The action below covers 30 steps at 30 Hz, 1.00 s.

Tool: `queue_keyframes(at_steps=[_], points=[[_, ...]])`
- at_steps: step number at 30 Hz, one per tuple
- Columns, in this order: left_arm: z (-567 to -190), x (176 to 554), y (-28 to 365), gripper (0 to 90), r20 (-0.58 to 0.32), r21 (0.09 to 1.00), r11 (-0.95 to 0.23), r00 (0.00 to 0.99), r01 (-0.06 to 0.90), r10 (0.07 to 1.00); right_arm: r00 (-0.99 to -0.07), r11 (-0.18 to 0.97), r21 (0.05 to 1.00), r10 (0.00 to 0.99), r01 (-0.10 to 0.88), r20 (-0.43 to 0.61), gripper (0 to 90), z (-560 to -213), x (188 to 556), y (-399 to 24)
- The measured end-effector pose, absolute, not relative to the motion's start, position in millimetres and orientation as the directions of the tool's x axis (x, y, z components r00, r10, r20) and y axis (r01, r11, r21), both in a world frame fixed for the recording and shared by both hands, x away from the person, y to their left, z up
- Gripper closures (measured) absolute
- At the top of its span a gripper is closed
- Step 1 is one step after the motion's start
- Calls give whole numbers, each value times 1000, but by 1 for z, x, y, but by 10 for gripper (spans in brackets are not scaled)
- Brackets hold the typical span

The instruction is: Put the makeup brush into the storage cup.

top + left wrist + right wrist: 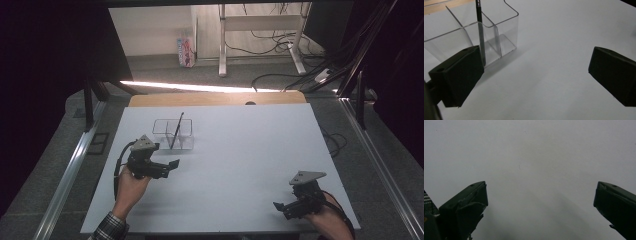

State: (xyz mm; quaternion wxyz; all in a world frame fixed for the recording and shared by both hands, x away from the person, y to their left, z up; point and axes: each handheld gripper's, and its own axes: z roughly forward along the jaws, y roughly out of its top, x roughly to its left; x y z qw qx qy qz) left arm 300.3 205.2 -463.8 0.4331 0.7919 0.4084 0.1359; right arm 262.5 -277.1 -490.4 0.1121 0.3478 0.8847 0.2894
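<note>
The right gripper [284,206] sits nearest the person, at about five o'clock on the white table [250,150], jaws spread wide with nothing between them; its own view looks down on bare tabletop. Farther in, at about nine o'clock, the left gripper [170,165] rests in the person's left hand [131,187], jaws likewise wide apart and empty.

Just beyond the left gripper, toward its twelve o'clock, stands the clear organizer [173,134], a transparent box split by dividers into compartments. A dark pen [176,131] stands in it, its lower end down in a compartment and its upper end leaning toward one o'clock, so its long axis runs close to upright with a slight tilt. In the left gripper view the pen [480,37] rises just past the left jaw, near it but not touching as far as I can tell.

The left gripper is much the nearer one to the pen; the right gripper lies well apart, across the table. Any grasp of the pen would likely fall to the left, closing across the shaft above the organizer's rim.
</note>
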Motion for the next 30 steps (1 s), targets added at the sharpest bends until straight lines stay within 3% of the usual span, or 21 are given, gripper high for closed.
queue_keyframes(at_steps=[30], points=[[-467,275,223,7,-154,794,-267,604,547,782,-730,588,589,683,554,5,0,-491,263,-277]])
